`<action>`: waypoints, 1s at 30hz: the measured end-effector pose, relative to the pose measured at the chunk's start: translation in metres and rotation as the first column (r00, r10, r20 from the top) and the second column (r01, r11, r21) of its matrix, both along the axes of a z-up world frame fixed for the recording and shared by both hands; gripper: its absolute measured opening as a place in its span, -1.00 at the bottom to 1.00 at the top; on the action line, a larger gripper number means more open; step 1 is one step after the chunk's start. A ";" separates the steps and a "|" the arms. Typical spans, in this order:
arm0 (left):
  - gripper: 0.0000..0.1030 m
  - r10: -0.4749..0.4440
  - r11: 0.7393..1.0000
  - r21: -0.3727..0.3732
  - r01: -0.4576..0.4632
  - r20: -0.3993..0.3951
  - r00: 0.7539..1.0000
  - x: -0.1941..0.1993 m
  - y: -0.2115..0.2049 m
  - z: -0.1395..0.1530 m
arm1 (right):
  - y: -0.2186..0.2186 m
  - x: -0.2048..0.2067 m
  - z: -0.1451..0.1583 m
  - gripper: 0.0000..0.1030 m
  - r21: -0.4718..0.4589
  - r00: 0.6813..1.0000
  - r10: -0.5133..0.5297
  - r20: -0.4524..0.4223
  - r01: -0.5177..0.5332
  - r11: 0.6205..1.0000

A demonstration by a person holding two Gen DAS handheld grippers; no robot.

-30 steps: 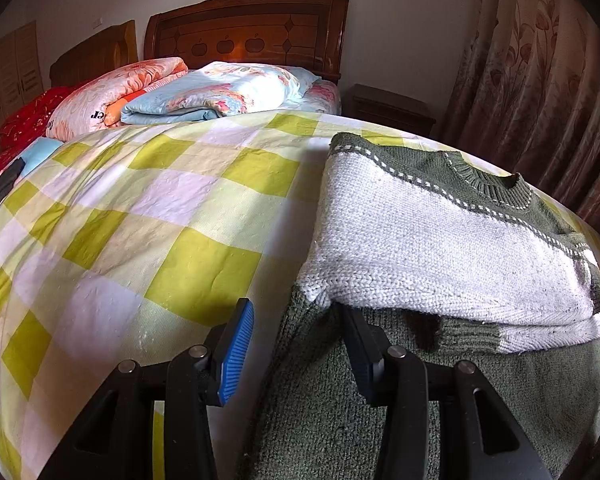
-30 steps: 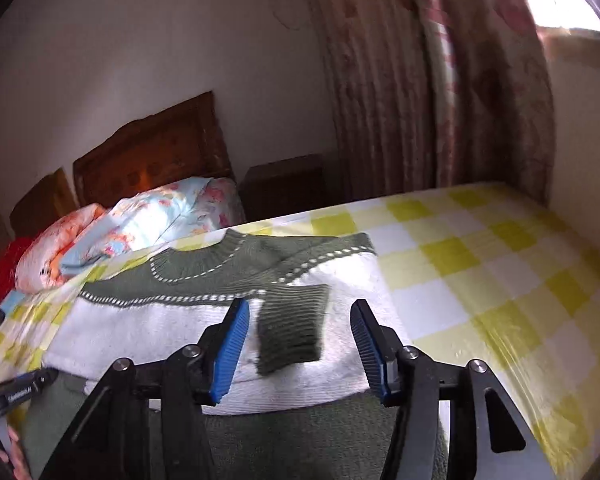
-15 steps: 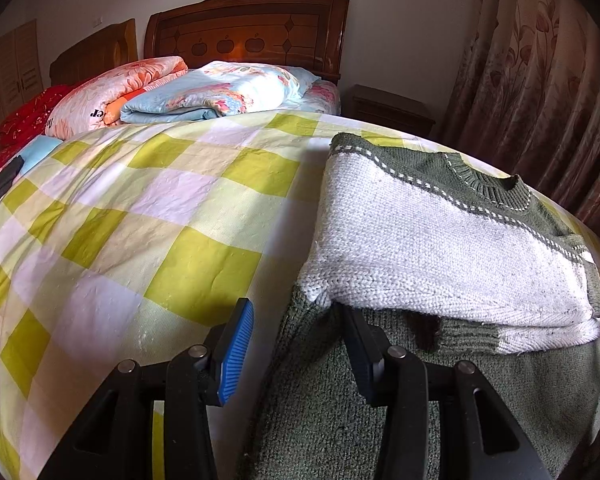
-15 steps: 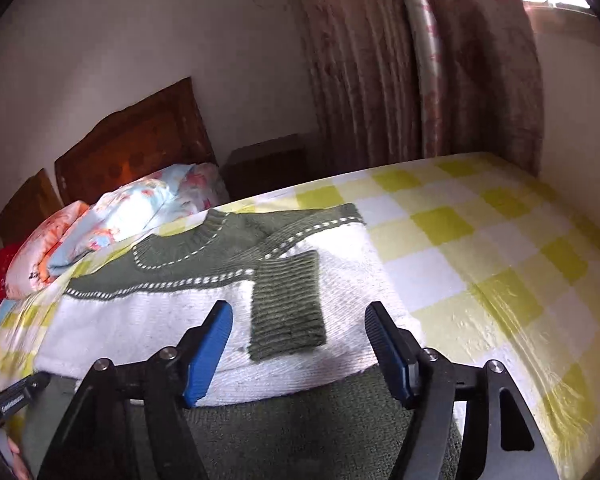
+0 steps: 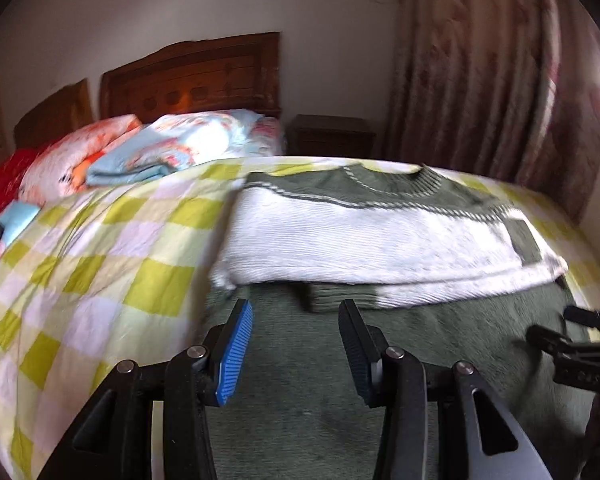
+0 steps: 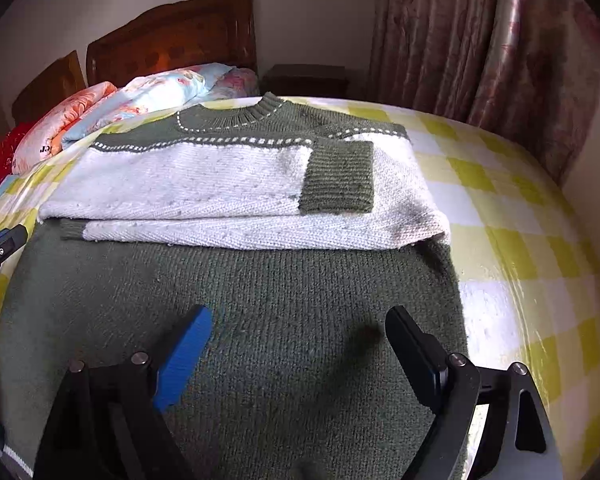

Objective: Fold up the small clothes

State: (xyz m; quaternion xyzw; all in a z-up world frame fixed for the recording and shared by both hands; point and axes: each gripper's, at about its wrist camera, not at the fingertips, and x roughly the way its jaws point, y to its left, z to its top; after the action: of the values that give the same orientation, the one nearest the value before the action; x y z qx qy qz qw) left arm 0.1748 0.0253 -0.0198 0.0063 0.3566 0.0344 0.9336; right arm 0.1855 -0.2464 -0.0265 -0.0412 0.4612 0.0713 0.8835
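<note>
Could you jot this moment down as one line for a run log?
sweater: sleeves folded in, on bed | left claw: open, empty | right claw: open, empty, over green hem

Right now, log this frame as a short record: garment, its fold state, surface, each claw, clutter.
garment: green and white knit sweater
fold state: both sleeves folded across the white chest, one green cuff on top; green lower body lies flat, unfolded
surface: yellow checked bedsheet
left claw: open, empty, above the green lower body
right claw: open, empty, above the green lower body
clutter: pillows and folded bedding near the headboard
</note>
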 end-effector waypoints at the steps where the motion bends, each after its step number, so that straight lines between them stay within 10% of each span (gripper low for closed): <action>1: -0.11 -0.041 0.998 0.046 0.042 -0.023 0.999 0.005 -0.014 -0.004 | 0.002 -0.003 0.001 1.00 -0.026 1.000 0.010 0.030 -0.009 1.000; 15: 0.57 -0.100 0.994 0.026 0.109 -0.237 0.966 -0.024 0.025 -0.039 | -0.034 -0.059 0.006 1.00 0.002 0.973 0.190 -0.130 -0.192 0.981; 21: 0.51 -0.109 0.994 -0.009 0.109 -0.174 0.979 -0.051 0.043 -0.042 | -0.048 -0.090 0.007 1.00 -0.042 0.979 0.180 -0.092 -0.184 0.982; 24: -0.02 -0.116 0.993 -0.004 0.118 -0.184 0.976 -0.059 0.016 -0.026 | -0.039 -0.100 0.019 1.00 0.025 0.975 0.215 -0.055 -0.214 0.977; 30: 0.02 -0.251 0.954 0.120 0.275 -0.187 0.950 -0.082 -0.033 -0.037 | -0.004 -0.124 0.004 1.00 -0.065 0.933 0.346 -0.094 -0.353 0.933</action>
State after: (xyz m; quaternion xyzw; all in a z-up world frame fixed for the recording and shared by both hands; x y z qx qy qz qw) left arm 0.0924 -0.0072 -0.0569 0.1246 0.4270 -0.0655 0.8932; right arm 0.0617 -0.2509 -0.0224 -0.1553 0.4846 0.2102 0.8348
